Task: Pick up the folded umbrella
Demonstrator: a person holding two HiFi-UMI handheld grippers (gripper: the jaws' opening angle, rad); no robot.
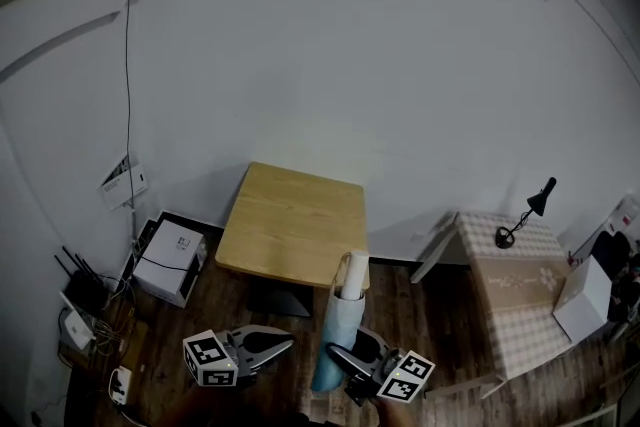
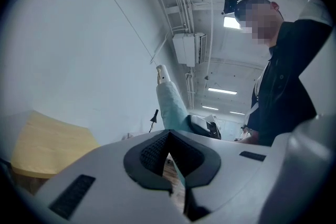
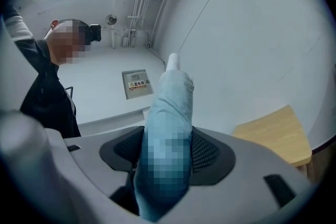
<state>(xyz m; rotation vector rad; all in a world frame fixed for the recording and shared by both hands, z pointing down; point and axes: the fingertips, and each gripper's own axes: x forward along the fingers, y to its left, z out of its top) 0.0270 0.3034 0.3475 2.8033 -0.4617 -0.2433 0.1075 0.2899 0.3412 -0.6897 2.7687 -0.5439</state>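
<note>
The folded umbrella (image 1: 338,323) is light blue with a white end on top. It stands almost straight up just in front of the wooden table (image 1: 290,220), by the table's near right corner. In the head view its white end lies over the table's edge. Whether its bottom touches the floor cannot be seen.

The right gripper (image 1: 345,357) is clamped on the lower part of the folded umbrella. In the right gripper view the blue cloth fills the space between the two jaws, and both black pads press on it. This gripper is in front of the table too, just to the right of the umbrella.

The left gripper (image 1: 283,344) is in front of the table's left half, apart from the umbrella. Its jaws are together at the tips and hold nothing — the left gripper view shows only a thin gap lower down, with brown floor behind it.

A white box (image 1: 172,260) sits on the floor just left of the table. A small table with a checked cloth (image 1: 515,300) stands well to the right of the wooden table, and a little black lamp (image 1: 527,213) is on top of it. A thin cable (image 1: 128,65) hangs down the pale wall — behind the wooden table and to its left.
</note>
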